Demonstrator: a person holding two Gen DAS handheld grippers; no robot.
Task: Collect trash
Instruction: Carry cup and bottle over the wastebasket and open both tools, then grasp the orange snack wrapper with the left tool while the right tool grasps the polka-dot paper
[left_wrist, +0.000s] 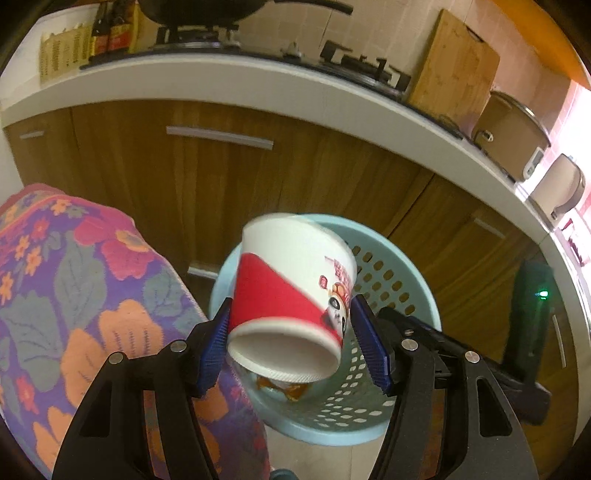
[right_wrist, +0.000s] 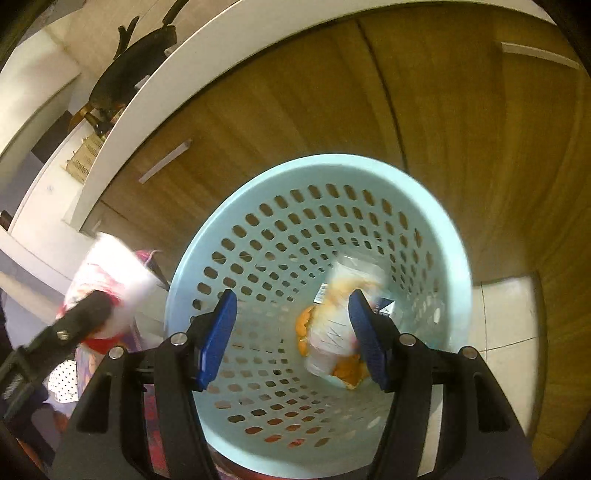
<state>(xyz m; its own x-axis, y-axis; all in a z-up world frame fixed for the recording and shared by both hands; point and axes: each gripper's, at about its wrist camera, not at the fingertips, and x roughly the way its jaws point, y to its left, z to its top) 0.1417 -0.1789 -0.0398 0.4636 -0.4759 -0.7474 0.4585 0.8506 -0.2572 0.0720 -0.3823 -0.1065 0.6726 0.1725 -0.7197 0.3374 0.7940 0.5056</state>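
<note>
My left gripper (left_wrist: 290, 332) is shut on a red and white paper cup (left_wrist: 291, 291), held tilted with its base toward the camera, just above the near rim of a light blue perforated basket (left_wrist: 399, 280). My right gripper (right_wrist: 291, 332) is open and empty over the basket's mouth (right_wrist: 258, 229). Inside the basket lies a clear plastic wrapper with orange pieces (right_wrist: 332, 325), blurred. The cup (right_wrist: 110, 280) and the left gripper's arm show blurred at the left of the right wrist view.
Wooden cabinet doors (left_wrist: 221, 192) stand right behind the basket, under a white counter (left_wrist: 258, 81) with a stove, bottles and a cutting board. A floral cloth (left_wrist: 74, 295) covers a surface at the left. Pale floor tiles (right_wrist: 506, 332) lie to the right.
</note>
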